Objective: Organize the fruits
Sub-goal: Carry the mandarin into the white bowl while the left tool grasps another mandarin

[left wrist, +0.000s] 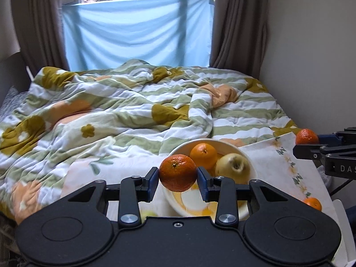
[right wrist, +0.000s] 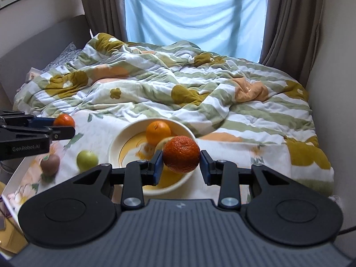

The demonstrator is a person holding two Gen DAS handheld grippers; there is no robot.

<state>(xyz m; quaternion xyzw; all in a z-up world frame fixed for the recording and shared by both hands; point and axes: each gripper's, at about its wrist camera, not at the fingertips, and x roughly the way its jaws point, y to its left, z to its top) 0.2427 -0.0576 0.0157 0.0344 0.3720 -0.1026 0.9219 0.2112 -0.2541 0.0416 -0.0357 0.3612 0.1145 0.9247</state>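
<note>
Tangerines, 2 of them, sit pinched in the left gripper [left wrist: 178, 179] and right gripper [right wrist: 181, 164], above the bowl [left wrist: 227, 145]; delivery step; next, lower and release each into it.

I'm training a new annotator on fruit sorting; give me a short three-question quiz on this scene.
1. True or false: the brown fuzzy kiwi lies inside the round cream ceramic bowl.
2. How many fruits sit in that bowl?
3. The fingers of the left gripper hold: A) a dark orange mandarin, B) a green apple, C) nothing.
Key: 1 false, it lies on the floral tablecloth. 2 two: a bright orange and a yellow apple. 3 A.
</note>
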